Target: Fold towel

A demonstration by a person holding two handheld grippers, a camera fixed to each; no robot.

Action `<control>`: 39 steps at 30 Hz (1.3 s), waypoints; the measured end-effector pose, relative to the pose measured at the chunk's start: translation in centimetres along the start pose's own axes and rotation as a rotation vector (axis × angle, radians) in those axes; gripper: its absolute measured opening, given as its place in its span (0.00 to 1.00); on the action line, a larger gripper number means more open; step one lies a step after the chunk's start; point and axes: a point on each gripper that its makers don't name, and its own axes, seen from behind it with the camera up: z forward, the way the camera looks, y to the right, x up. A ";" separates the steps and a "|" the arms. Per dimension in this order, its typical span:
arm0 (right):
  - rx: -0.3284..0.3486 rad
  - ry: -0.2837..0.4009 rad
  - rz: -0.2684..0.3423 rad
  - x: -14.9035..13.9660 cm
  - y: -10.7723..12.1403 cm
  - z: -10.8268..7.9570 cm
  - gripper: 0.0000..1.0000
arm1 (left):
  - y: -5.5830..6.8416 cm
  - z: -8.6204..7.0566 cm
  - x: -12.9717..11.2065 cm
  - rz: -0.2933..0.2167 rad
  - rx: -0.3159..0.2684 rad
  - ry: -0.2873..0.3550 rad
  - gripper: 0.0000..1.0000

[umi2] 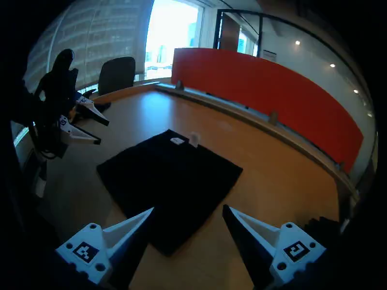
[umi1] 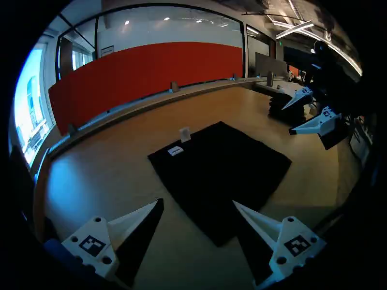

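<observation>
Spread white fingers of the left gripper frame the bottom of the left gripper view, pinching nothing; the right gripper stands just as wide apart and empty at the bottom of its own view; beyond both sets of tips lies the black towel, flat on the wooden table at frame centre, one corner pointing down toward the camera; I'd judge it soft, light and limp, sure to sag and drag, so best taken by two neighbouring corners, fingers sliding under the thin edge; its darkness swallows any creases or layers, so whether it is already doubled I cannot tell; a small white tag near its far corner is too small to identify.
</observation>
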 end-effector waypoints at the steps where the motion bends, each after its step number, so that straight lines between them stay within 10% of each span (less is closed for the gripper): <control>1: 0.000 -0.006 -0.001 -0.3 0.0 0.2 1.00 | 0.1 0.2 -0.3 0.000 -0.003 -0.005 0.94; 39: 0.083 -0.179 0.027 -8.9 -2.5 2.5 1.00 | 4.0 4.0 -8.8 0.033 -0.113 -0.228 0.94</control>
